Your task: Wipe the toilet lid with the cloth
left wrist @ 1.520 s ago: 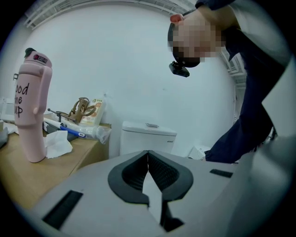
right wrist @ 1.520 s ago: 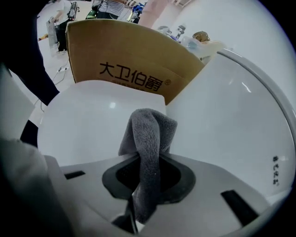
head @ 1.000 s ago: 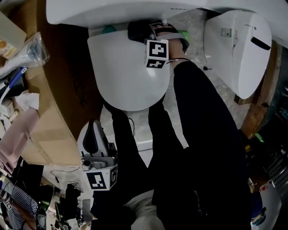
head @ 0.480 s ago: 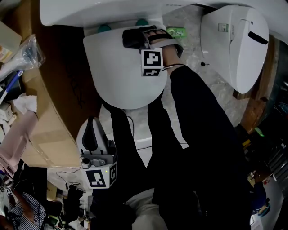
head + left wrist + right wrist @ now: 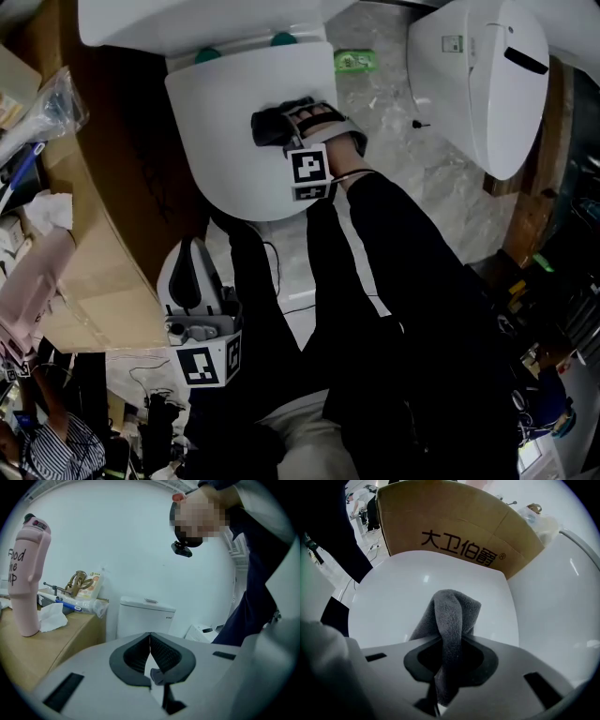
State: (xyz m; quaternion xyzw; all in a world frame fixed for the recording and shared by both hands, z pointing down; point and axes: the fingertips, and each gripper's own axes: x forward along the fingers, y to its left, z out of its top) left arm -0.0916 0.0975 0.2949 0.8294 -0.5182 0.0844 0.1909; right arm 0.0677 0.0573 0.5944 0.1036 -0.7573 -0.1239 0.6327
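The white toilet lid (image 5: 230, 131) is closed, at the top centre of the head view. My right gripper (image 5: 272, 124) is shut on a dark grey cloth (image 5: 449, 620) and rests over the lid's middle right. In the right gripper view the cloth bulges forward from the jaws and lies on the lid (image 5: 417, 597). My left gripper (image 5: 195, 291) hangs low at the lower left, away from the toilet. Its jaws are shut with nothing between them (image 5: 150, 651), and that view looks at the white cistern (image 5: 145, 616).
A brown cardboard box (image 5: 103, 216) stands at the toilet's left, with printed characters on its side (image 5: 459, 545). A second white toilet seat unit (image 5: 483, 80) lies at the top right. A pink bottle (image 5: 29, 573) and tissue rest on the box. The floor is grey marble.
My right gripper has slid the cloth from the lid's back edge near the cistern toward the lid's front. The left gripper has stayed in place.
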